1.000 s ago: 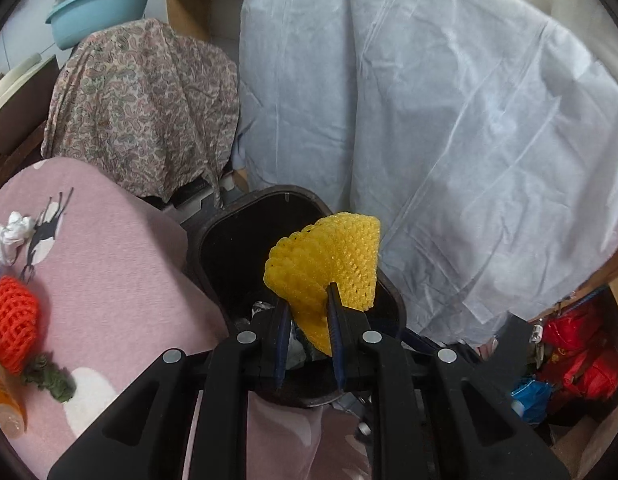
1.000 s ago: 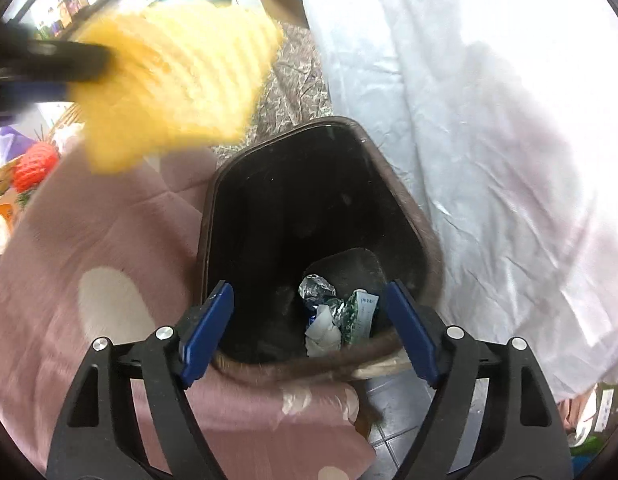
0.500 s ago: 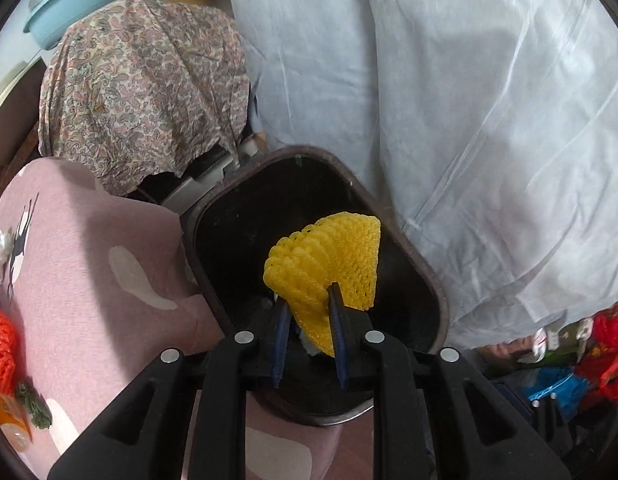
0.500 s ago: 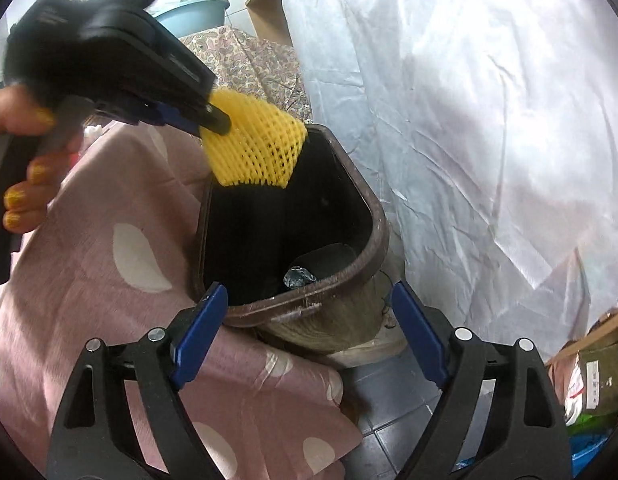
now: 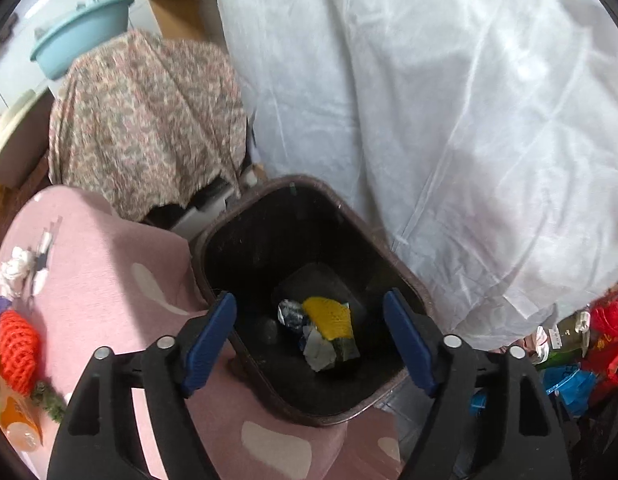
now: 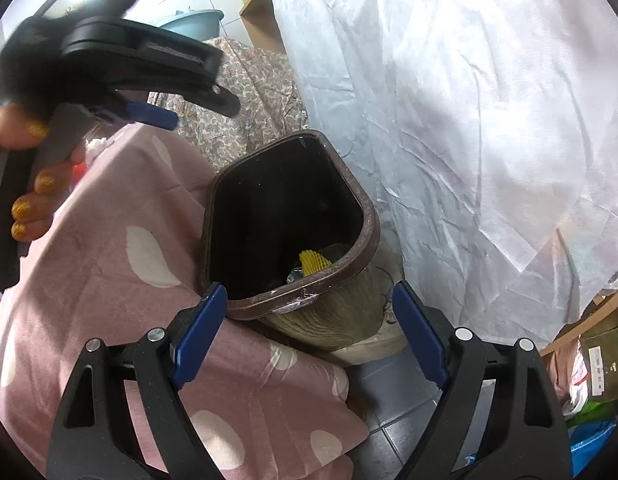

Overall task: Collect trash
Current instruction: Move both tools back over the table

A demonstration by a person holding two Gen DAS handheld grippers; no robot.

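A yellow foam net (image 5: 329,316) lies at the bottom of the dark brown trash bin (image 5: 361,220) on top of crumpled wrappers (image 5: 317,346). My left gripper (image 5: 309,340) is open and empty above the bin's mouth. It also shows in the right wrist view (image 6: 197,104), held over the pink tablecloth. My right gripper (image 6: 309,336) is open and empty, just in front of the bin (image 6: 365,216), where the yellow net (image 6: 313,261) shows inside. A red foam net (image 5: 19,346), a crumpled tissue (image 5: 15,270) and an orange packet (image 5: 13,420) lie on the table (image 5: 109,280).
The pink spotted tablecloth (image 6: 109,300) hangs beside the bin. A white sheet (image 5: 449,120) covers the wall behind. A floral cloth (image 5: 149,120) drapes furniture at back left, with a blue basin (image 5: 81,44) above. Red and blue bags (image 5: 589,344) lie on the floor at right.
My left gripper opened and let go of the yellow net, which dropped into the bin. My right gripper drew back from the bin a little.
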